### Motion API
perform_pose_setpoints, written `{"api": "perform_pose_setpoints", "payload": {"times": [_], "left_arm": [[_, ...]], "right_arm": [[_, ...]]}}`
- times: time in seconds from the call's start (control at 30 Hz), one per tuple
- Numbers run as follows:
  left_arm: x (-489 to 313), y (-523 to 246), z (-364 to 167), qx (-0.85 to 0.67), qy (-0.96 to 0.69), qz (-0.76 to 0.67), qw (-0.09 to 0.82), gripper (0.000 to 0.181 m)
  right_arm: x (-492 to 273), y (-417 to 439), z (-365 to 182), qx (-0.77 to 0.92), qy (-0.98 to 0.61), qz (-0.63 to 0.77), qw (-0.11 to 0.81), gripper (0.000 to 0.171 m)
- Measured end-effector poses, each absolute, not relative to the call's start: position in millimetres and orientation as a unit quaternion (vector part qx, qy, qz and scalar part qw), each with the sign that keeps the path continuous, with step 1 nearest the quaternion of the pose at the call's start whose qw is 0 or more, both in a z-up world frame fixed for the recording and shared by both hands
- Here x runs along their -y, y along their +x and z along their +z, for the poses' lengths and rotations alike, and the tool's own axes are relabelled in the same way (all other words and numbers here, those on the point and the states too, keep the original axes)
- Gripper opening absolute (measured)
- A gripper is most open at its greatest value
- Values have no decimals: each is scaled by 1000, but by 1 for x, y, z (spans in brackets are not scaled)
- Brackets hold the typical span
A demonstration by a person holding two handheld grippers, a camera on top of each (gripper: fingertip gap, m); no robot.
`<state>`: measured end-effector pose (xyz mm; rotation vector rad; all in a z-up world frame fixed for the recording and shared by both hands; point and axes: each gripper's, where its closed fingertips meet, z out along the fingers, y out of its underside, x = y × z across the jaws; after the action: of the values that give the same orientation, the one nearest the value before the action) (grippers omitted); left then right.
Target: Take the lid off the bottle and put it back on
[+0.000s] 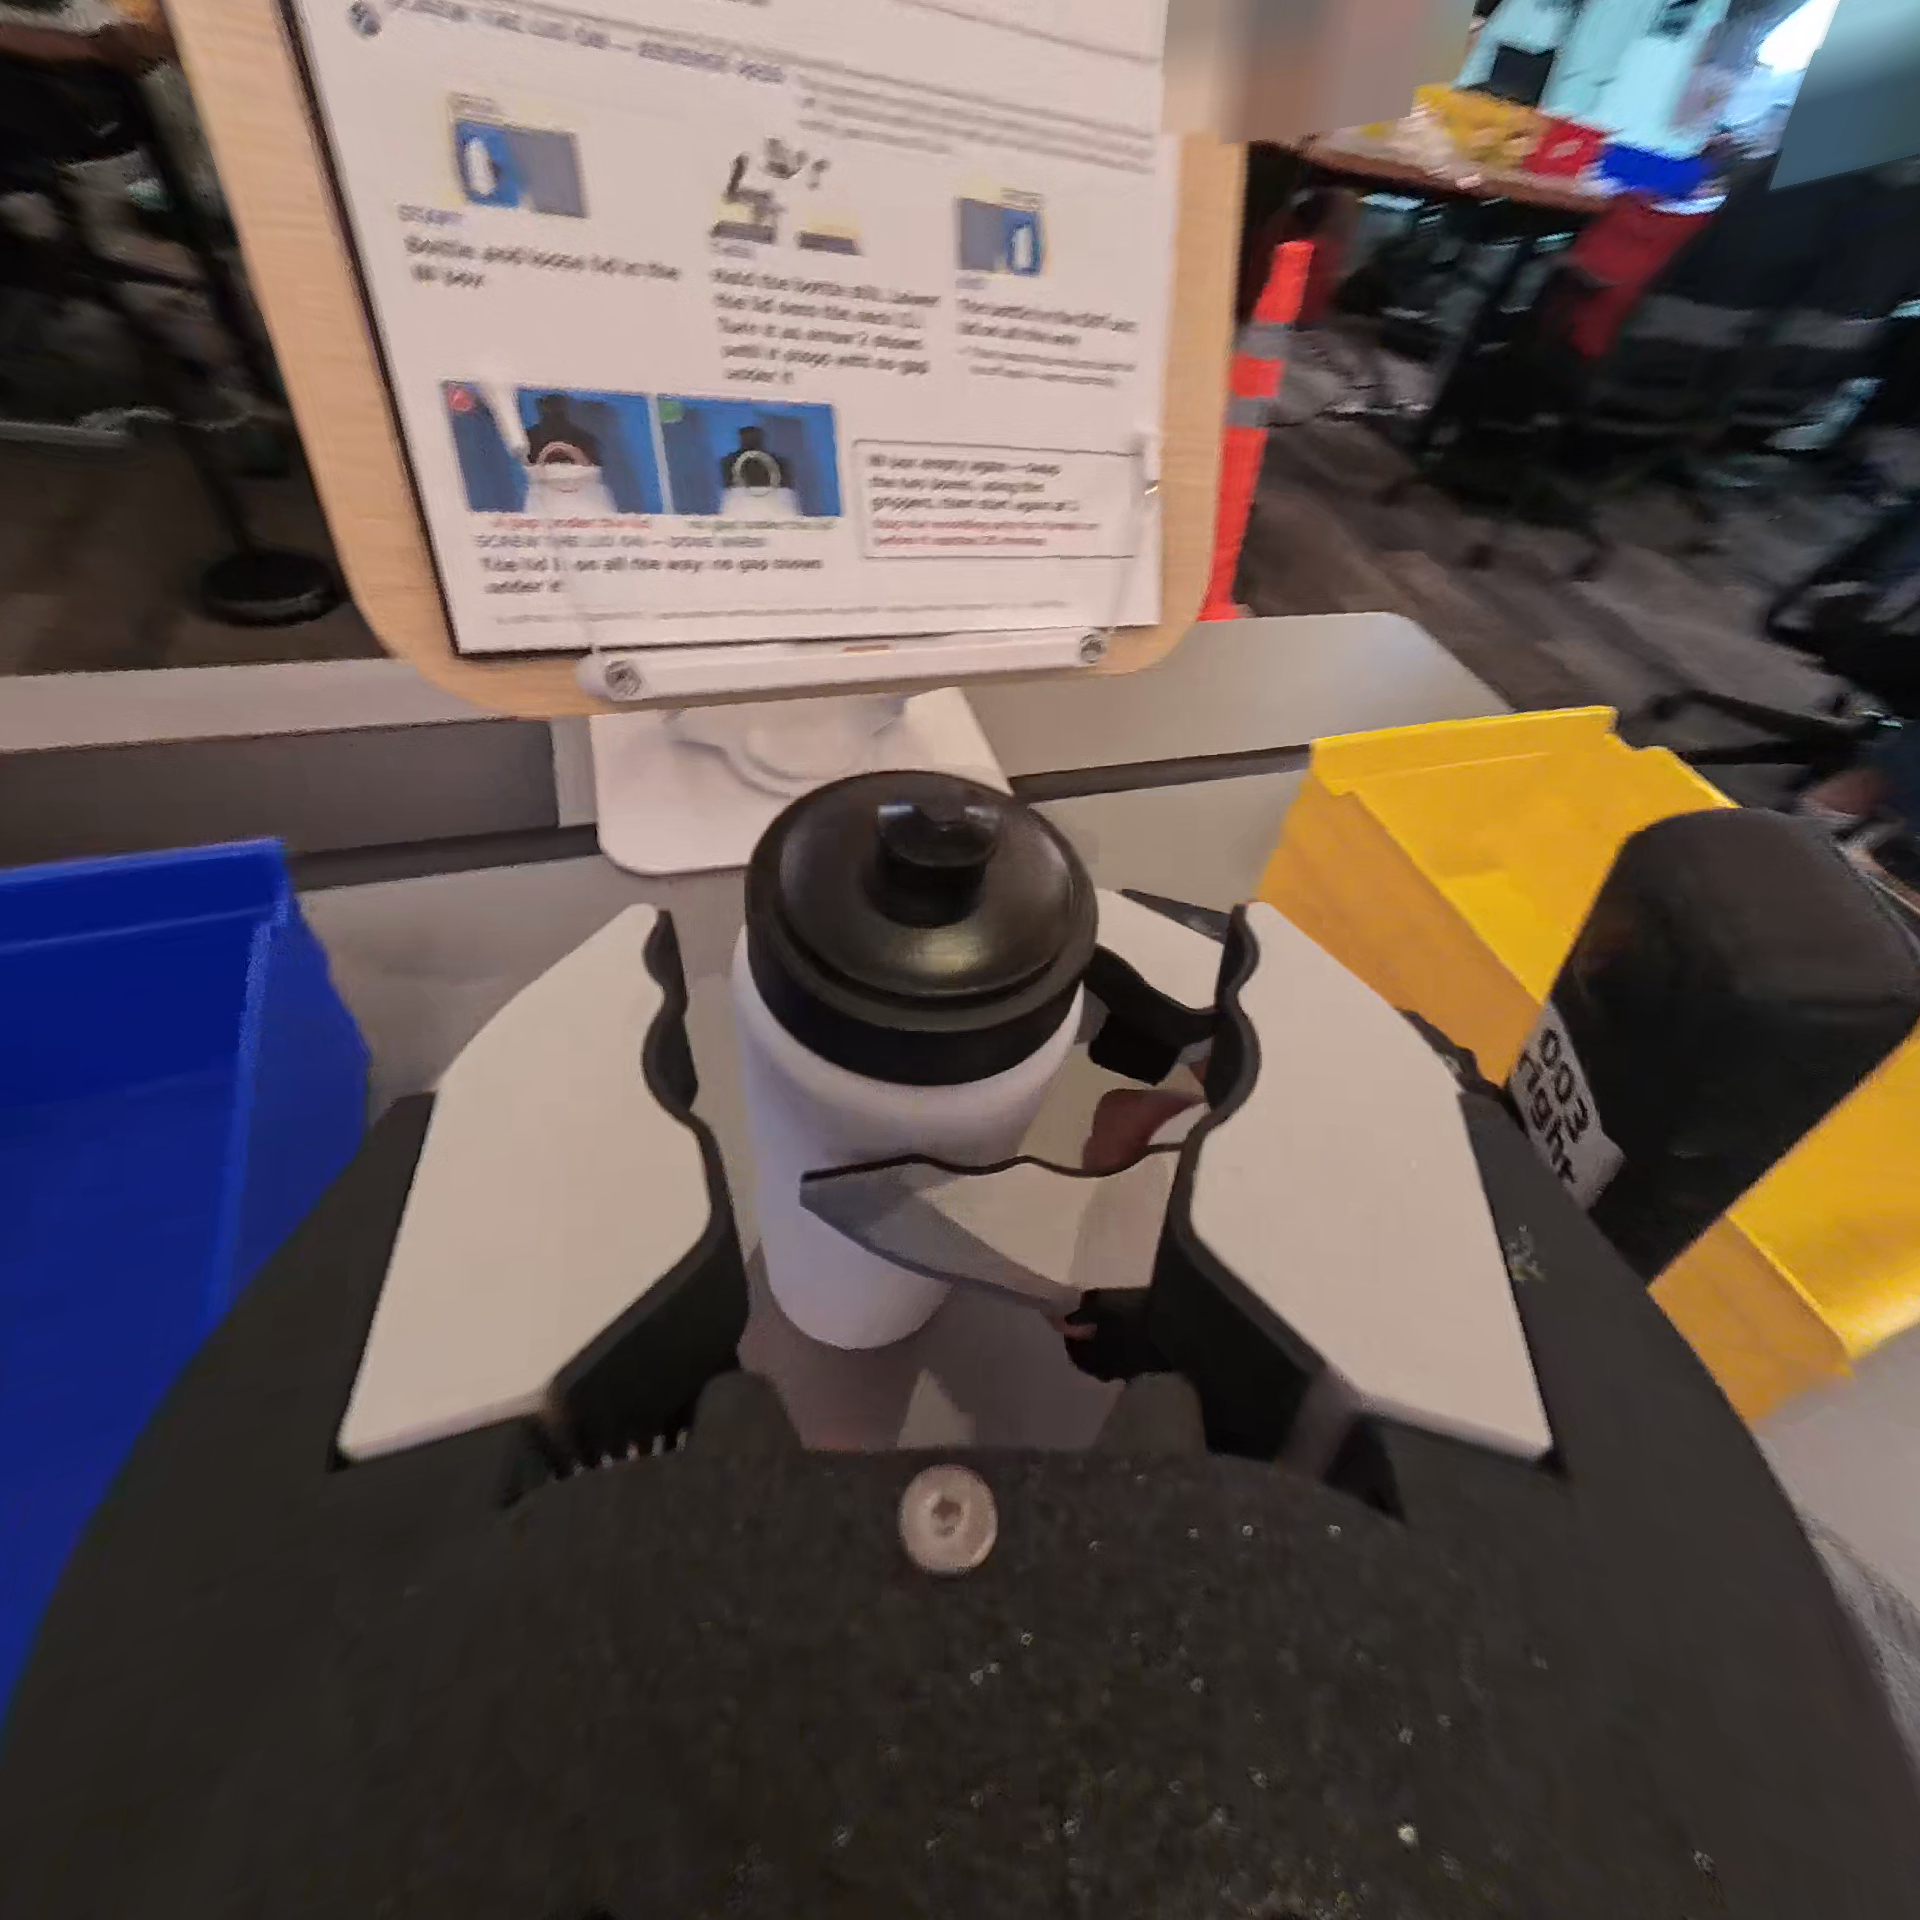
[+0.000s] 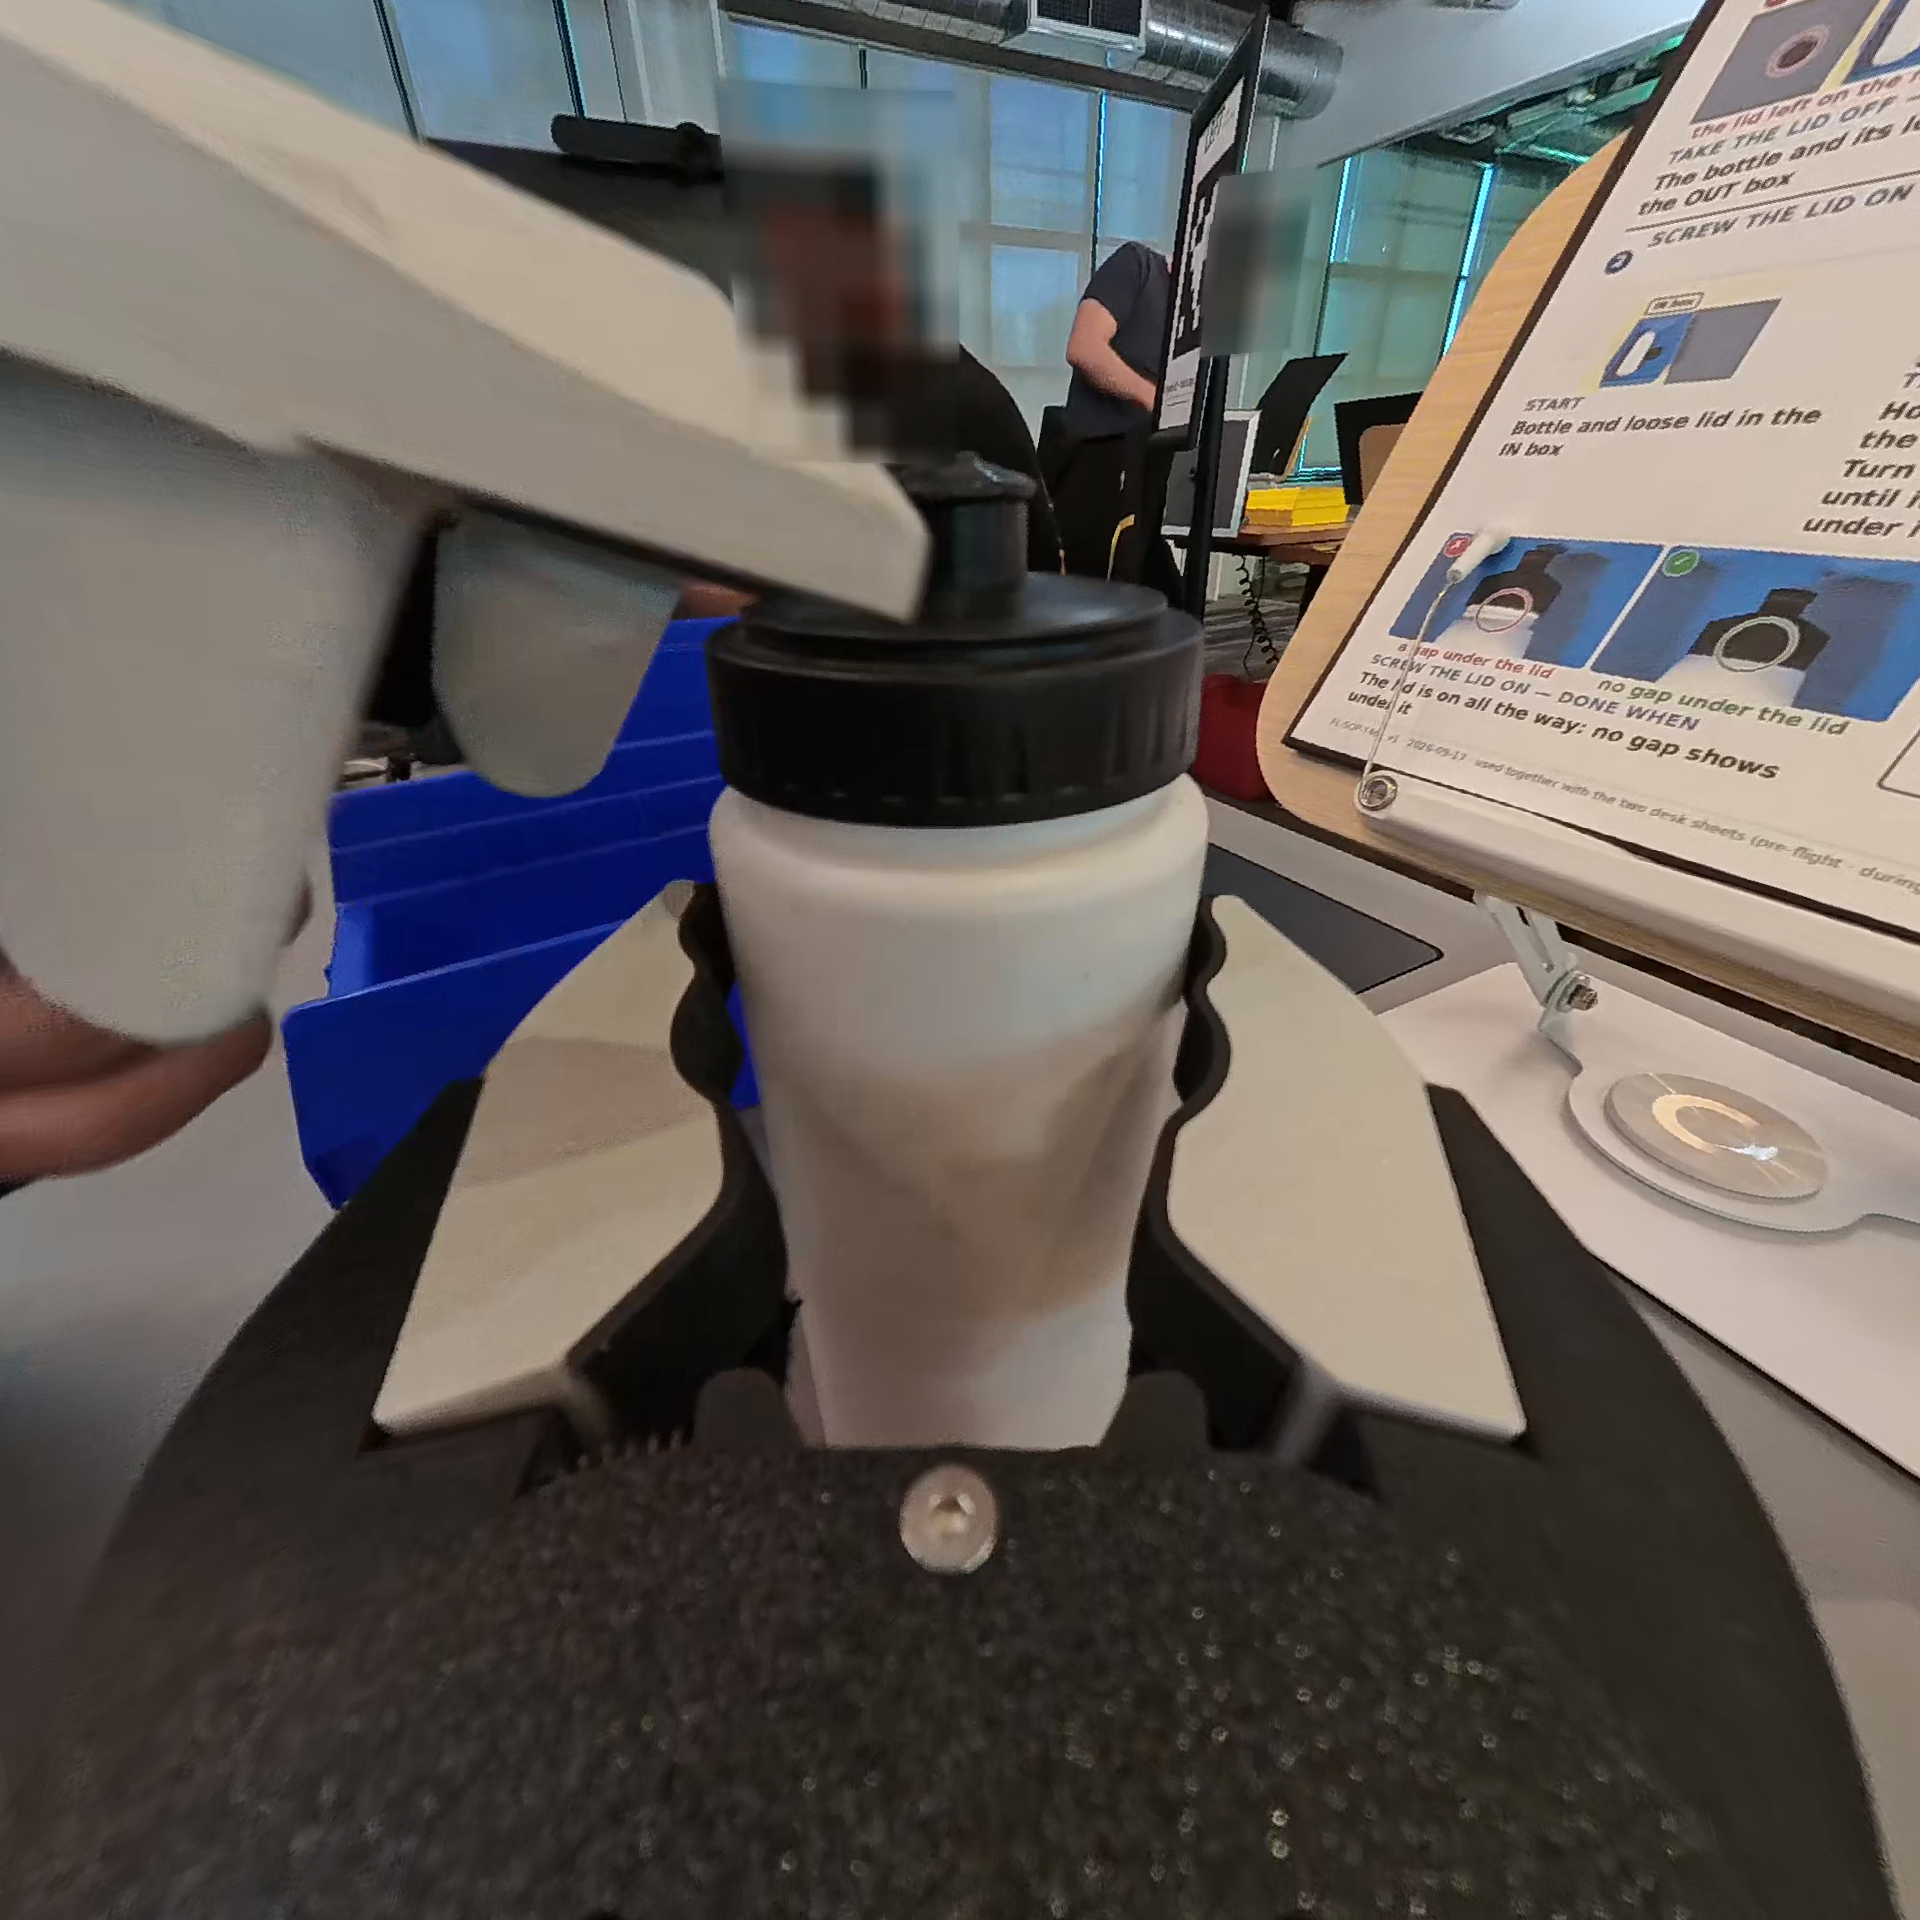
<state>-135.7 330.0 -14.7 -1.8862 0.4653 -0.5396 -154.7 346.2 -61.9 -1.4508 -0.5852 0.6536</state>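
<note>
- Gripping the white bottle point(image 2: 956, 1091) by its body, the right gripper point(image 2: 951, 1049) has its fingers closed against both flanks just under the shoulder, which fixes the bottle so that the lid can be turned against it.
- Bottle position: upright between the right fingers, above the grey counter point(image 1: 1195, 665); whether its base rests on the counter cannot be told.
- Long axis: close to vertical, neck and spout pointing up; in the left wrist view it appears to lean slightly away from the camera, which may be lens distortion.
- Black lid point(image 2: 956, 717): seated on the neck with no gap visible under its ribbed skirt; the pull spout point(image 2: 971, 520) stands at its centre.
- Left gripper point(image 1: 951, 1049): fingers spread wide either side of the lid, looking down on it from above. In the right wrist view one left finger point(image 2: 582, 436) slants across the lid top, its tip beside the spout; nothing is clamped.
- Judged purpose: the left gripper is placed over the lid to close on its rim and twist, while the right supplies the counter-hold.
- Surroundings: a blue bin point(image 1: 135, 1091) to the left and a yellow bin point(image 1: 1455, 862) to the right flank the work area; an instruction sheet on a wooden stand point(image 1: 769, 312) faces the operator behind the bottle.
</note>
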Motion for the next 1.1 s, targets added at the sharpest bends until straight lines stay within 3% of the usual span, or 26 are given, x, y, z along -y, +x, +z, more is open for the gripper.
{"api": "perform_pose_setpoints", "payload": {"times": [0.13,0.23,0.63,1.1], "left_arm": [[-336,-126,-28,-162,-816,-211,514,96],[-344,-134,-29,-154,-823,-190,513,72],[-333,-140,-31,-390,-770,-290,414,72],[-325,-141,-35,-677,-616,-330,230,72]], "right_arm": [[-347,-156,-62,258,-645,284,661,83],[-347,-155,-62,259,-647,282,659,83],[-343,-161,-63,281,-644,272,658,83],[-339,-160,-64,300,-634,323,636,82]]}}
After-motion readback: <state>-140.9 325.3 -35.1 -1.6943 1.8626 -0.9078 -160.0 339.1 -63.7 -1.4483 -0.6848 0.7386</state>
